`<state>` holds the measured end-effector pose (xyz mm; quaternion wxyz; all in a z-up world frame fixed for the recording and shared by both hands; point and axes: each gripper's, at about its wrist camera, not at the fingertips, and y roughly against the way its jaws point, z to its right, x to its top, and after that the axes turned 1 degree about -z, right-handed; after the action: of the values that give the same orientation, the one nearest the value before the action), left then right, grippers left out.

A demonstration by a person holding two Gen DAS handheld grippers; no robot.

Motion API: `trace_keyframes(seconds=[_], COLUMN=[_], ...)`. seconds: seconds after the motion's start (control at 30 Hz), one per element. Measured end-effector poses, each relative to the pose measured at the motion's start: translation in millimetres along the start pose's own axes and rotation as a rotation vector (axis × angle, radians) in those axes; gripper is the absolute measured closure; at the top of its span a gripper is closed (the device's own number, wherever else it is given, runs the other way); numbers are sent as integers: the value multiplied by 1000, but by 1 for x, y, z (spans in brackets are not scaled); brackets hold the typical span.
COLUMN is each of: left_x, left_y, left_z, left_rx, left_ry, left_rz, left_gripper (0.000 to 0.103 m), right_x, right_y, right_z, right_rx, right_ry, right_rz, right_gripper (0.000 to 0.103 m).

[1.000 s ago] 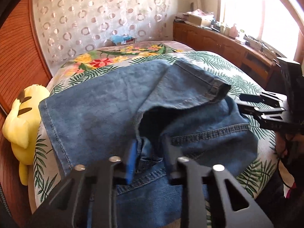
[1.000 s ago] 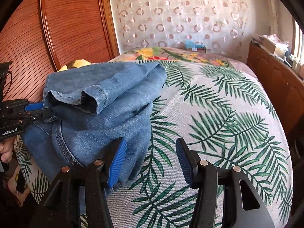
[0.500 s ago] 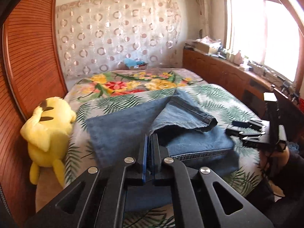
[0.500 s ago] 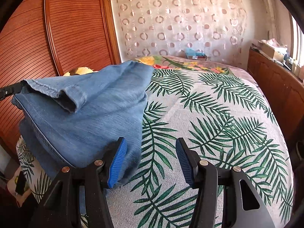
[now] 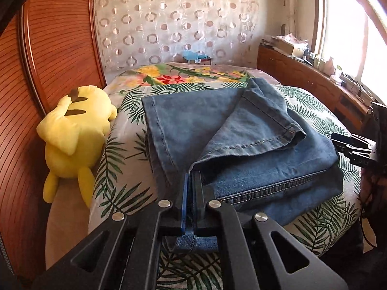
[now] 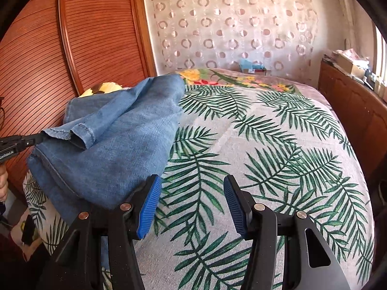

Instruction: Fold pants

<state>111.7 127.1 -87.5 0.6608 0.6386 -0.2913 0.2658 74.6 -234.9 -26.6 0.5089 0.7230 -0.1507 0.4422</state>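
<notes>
Blue denim pants lie partly folded on the palm-print bed cover, one leg end with a stitched hem folded across the top. My left gripper is shut on the near edge of the pants and holds that edge lifted; denim hangs out below its pads. In the right wrist view the pants are raised at the left, pulled by the left gripper. My right gripper is open and empty, low over the bed just right of the pants. It shows at the right edge of the left wrist view.
A yellow plush toy lies on the bed's left side against the wooden slatted wall. A wooden cabinet with clutter runs along the right. The palm-print bed cover spreads right of the pants. A curtain hangs behind.
My left gripper closed on the pants' near edge and drew it up and back toward me. The right gripper stayed open and nearly still.
</notes>
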Motion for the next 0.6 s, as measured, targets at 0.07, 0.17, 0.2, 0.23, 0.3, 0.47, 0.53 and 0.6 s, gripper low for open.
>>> trace_keyframes(seconds=[0.07,0.17,0.2,0.23,0.3,0.47,0.53,0.6], left_x=[0,2,3,4,8,20,26,32], left_y=[2,7,9,10,14,20,16,10], left_z=[1,3,3,3,4,19,26,38], left_rx=[-1,16,16,12,6,-30,-46,-62], left_ry=[-6,-8,-7,-5,-2,-30,-47,-71], left_rz=[1,9,10,9,12,45,43,44], left_gripper=[99,99,98,97,87,56,50,46], right_x=[3,8,10,12,14,18,19,20], right_y=[0,-2,-2,-3,-5,-7,-11,-16], right_z=[-1,-6,-7,-9,-11,-8,-10,-15], right_rx=[13,24,27,24,10,21,32,43], right_ry=[-3,-12,-12,-7,-6,-30,-30,-22], right_rz=[-1,-4,-2,0,5,27,28,25], right_gripper=[48,48,48,48,48,48,48,48])
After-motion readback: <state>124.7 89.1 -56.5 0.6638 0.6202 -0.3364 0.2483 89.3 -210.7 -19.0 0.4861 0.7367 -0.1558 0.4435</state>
